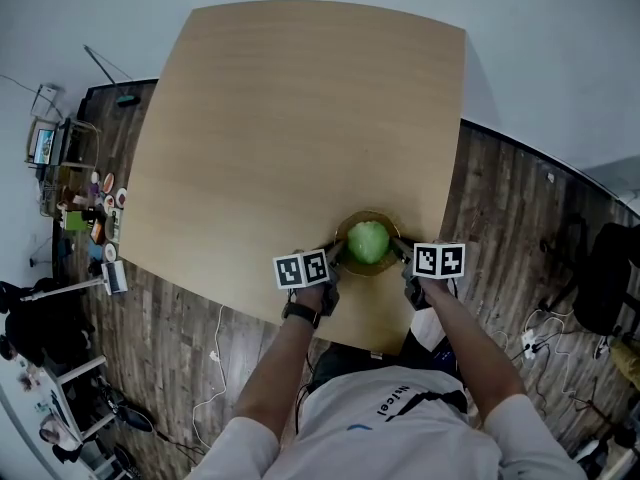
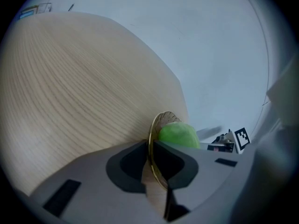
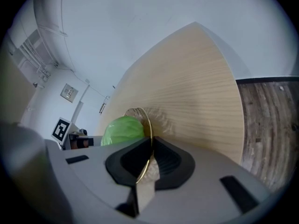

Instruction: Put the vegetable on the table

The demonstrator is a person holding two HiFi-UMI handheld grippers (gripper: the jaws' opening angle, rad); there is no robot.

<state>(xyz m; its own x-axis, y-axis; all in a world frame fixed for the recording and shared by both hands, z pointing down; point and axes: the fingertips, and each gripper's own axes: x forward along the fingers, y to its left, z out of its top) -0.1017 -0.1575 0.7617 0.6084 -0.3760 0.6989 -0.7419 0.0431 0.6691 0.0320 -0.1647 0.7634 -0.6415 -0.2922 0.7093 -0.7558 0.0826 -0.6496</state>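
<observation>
A round green cabbage (image 1: 368, 241) sits in a clear, gold-rimmed glass plate (image 1: 345, 234) near the front edge of the light wooden table (image 1: 290, 138). My left gripper (image 1: 333, 259) is shut on the plate's left rim, and my right gripper (image 1: 402, 252) is shut on its right rim. In the left gripper view the gold-rimmed plate (image 2: 152, 146) runs edge-on between the jaws with the cabbage (image 2: 179, 134) just beyond. The right gripper view shows the plate (image 3: 148, 125) pinched the same way, beside the cabbage (image 3: 122, 129).
The tabletop stretches bare beyond the plate toward the far wall. Dark wooden floor (image 1: 515, 218) surrounds the table, with cables at the right and cluttered desks (image 1: 80, 198) at the left. The person's forearms (image 1: 285, 358) reach in from below.
</observation>
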